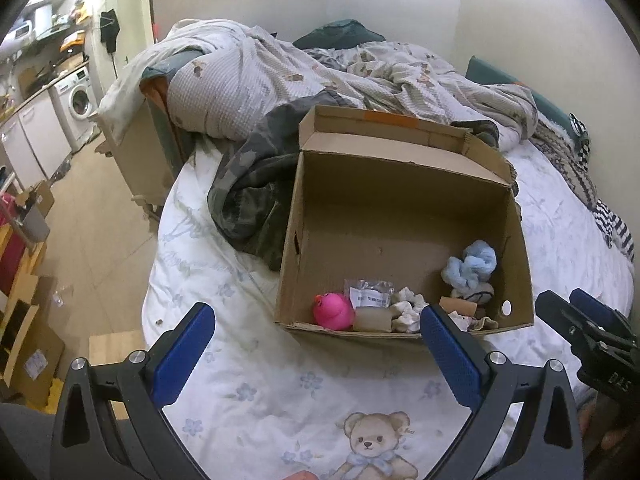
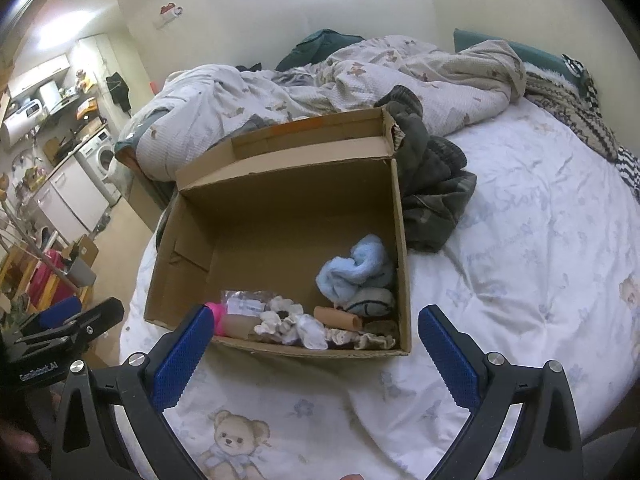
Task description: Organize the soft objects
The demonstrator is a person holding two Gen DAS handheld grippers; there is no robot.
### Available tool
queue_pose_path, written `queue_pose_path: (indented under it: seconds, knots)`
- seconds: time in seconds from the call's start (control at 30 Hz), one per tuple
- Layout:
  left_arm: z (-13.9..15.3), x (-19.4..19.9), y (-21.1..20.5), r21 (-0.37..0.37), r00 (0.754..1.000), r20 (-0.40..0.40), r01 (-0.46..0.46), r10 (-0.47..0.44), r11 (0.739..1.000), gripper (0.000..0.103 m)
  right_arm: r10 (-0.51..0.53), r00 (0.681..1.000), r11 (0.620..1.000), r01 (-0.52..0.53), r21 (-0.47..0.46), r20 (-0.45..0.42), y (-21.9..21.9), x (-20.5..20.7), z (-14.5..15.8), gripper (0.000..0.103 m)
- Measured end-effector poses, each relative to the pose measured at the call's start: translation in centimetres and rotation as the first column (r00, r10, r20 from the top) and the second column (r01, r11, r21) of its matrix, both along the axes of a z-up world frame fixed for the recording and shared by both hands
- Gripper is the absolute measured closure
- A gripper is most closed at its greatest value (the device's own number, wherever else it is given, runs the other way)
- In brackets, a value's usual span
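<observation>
An open cardboard box (image 1: 400, 216) (image 2: 280, 208) stands on the bed. Along its near wall lie a pink plush toy (image 1: 333, 311) (image 2: 217, 317), a clear plastic packet (image 1: 370, 294) (image 2: 244, 302), crumpled white cloth (image 1: 406, 310) (image 2: 288, 322) and cardboard tubes (image 2: 338, 317). A light blue fluffy cloth (image 1: 472, 266) (image 2: 354, 268) sits in the box's right corner. My left gripper (image 1: 316, 334) hangs open just before the box, nothing between its fingers. My right gripper (image 2: 314, 334) is open too, also just short of the box, and shows in the left wrist view (image 1: 588, 320).
A camouflage garment (image 1: 252, 196) (image 2: 432, 184) lies bunched beside the box. A rumpled duvet (image 1: 280, 72) fills the bed's far end, and knitted striped cloth (image 2: 576, 108) lies at the far right. Left of the bed are floor, cardboard boxes (image 1: 28, 344) and a washing machine (image 1: 80, 100).
</observation>
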State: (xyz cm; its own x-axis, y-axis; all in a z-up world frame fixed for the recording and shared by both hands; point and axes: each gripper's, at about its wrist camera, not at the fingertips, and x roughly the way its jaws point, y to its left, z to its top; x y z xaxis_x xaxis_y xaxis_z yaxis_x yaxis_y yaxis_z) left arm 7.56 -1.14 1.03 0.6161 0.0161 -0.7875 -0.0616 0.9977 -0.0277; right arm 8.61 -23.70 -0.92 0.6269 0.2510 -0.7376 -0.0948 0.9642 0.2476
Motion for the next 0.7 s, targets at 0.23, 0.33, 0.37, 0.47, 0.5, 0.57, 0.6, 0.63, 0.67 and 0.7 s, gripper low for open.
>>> queue_pose_path:
  seconds: [0.23, 0.33, 0.37, 0.47, 0.5, 0.57, 0.6, 0.63, 0.67, 0.7]
  knots:
    - [0.05, 0.13, -0.23, -0.007, 1.0, 0.0, 0.011, -0.011, 1.0, 0.001, 0.0, 1.0, 1.0, 0.0, -0.013, -0.011, 0.26, 0.2, -0.34, 0.0]
    - [0.05, 0.12, -0.23, -0.007, 1.0, -0.003, 0.013, -0.013, 1.0, 0.001, 0.004, 1.0, 1.0, -0.005, -0.022, -0.012, 0.41, 0.11, -0.39, 0.0]
    - [0.06, 0.15, -0.17, -0.009, 1.0, -0.004, 0.012, -0.012, 1.0, 0.001, 0.004, 1.0, 1.0, -0.004, -0.021, -0.011, 0.42, 0.1, -0.38, 0.0]
    - [0.01, 0.13, -0.18, -0.014, 1.0, -0.002, 0.009, -0.009, 1.0, 0.001, 0.002, 1.0, 1.0, -0.003, -0.028, -0.011, 0.42, 0.11, -0.44, 0.0]
    - [-0.01, 0.11, -0.19, -0.016, 1.0, -0.002, 0.008, -0.008, 1.0, 0.001, 0.001, 1.0, 1.0, -0.001, -0.027, -0.011, 0.41, 0.11, -0.47, 0.0]
    - [-0.07, 0.08, -0.24, -0.016, 1.0, -0.003, 0.008, -0.008, 1.0, 0.001, -0.002, 1.0, 1.0, 0.002, -0.026, -0.01, 0.4, 0.11, -0.47, 0.0]
    - [-0.05, 0.08, -0.22, -0.015, 1.0, -0.004, 0.009, -0.009, 1.0, 0.001, -0.002, 1.0, 1.0, 0.002, -0.026, -0.009, 0.35, 0.12, -0.44, 0.0]
    - [-0.03, 0.1, -0.19, -0.016, 1.0, -0.005, 0.009, -0.009, 1.0, 0.001, -0.002, 1.0, 1.0, 0.002, -0.027, -0.008, 0.35, 0.12, -0.42, 0.0]
    - [-0.05, 0.1, -0.18, -0.017, 1.0, -0.006, 0.01, -0.01, 1.0, 0.001, -0.002, 1.0, 1.0, 0.002, -0.027, -0.009, 0.32, 0.12, -0.42, 0.0]
    - [-0.03, 0.1, -0.17, -0.017, 1.0, -0.006, 0.009, -0.009, 1.0, 0.001, -0.001, 1.0, 1.0, 0.001, -0.027, -0.009, 0.33, 0.12, -0.42, 0.0]
